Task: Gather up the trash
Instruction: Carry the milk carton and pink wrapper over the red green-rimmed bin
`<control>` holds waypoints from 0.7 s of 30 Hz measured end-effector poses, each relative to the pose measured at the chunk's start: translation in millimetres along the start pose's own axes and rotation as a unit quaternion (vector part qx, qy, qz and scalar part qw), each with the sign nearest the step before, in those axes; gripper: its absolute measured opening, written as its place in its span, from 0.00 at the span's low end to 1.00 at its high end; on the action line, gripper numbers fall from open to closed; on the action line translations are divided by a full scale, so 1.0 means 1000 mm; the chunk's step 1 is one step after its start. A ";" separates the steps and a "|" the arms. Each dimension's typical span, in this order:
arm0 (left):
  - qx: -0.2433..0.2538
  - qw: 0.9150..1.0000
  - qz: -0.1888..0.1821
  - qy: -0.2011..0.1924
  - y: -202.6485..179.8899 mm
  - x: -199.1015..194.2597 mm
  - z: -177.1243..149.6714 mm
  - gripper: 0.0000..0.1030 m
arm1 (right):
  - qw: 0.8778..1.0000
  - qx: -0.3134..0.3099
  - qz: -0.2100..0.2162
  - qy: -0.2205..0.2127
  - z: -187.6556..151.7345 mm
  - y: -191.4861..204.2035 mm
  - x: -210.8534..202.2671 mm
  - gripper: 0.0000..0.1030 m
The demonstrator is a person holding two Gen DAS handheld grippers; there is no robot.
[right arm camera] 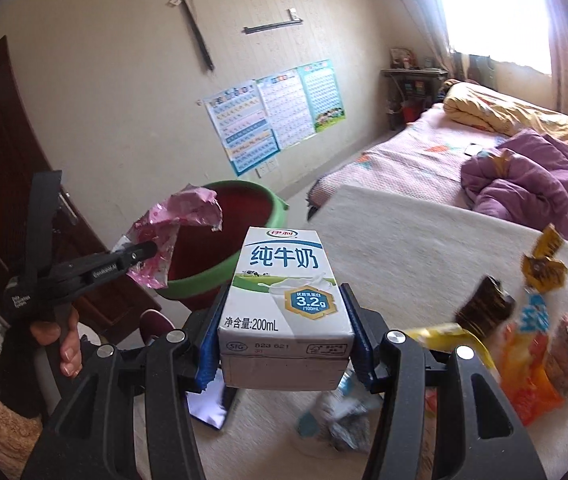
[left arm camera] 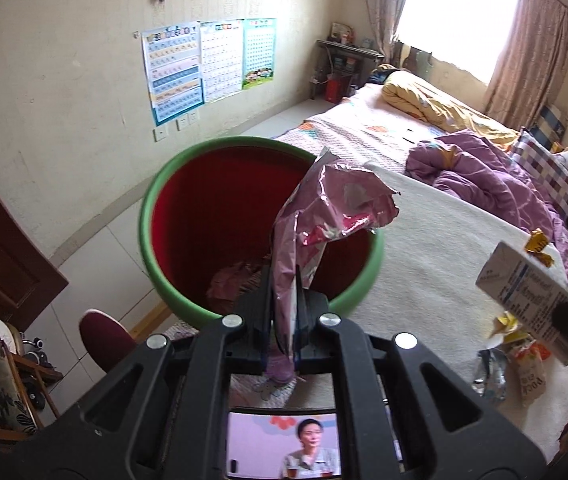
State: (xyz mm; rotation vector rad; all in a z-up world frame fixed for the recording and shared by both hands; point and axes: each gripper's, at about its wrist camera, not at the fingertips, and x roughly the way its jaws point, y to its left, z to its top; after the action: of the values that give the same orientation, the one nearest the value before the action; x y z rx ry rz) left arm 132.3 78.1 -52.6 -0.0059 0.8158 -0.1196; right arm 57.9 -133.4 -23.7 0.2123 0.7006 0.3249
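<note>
Left gripper (left arm camera: 284,300), fingers pressed together on a crumpled pink wrapper (left arm camera: 324,216) above the green bin (left arm camera: 155,248); right gripper (right arm camera: 284,344), fingers clamping a milk carton (right arm camera: 284,300) (upright) over the white table (right arm camera: 424,240).

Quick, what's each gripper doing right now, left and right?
Left gripper: shut on the pink wrapper, held over the green bin.
Right gripper: shut on the milk carton.
</note>
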 end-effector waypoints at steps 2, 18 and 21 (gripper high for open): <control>-0.003 1.000 0.010 0.000 0.008 0.002 0.002 0.07 | 1.000 -0.008 0.011 -0.003 0.010 0.008 0.010 0.50; 0.006 0.998 0.055 0.019 0.038 0.028 0.007 0.07 | 0.998 0.002 0.054 0.022 0.049 0.037 0.095 0.50; 0.009 0.998 0.056 0.022 0.039 0.033 0.009 0.07 | 0.998 0.010 0.057 0.026 0.054 0.037 0.104 0.50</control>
State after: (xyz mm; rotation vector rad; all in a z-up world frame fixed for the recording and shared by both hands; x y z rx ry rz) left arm 165.9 113.0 -72.5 0.0605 0.8562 -0.0216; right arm 160.0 -66.3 -34.2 0.2634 0.7444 0.4329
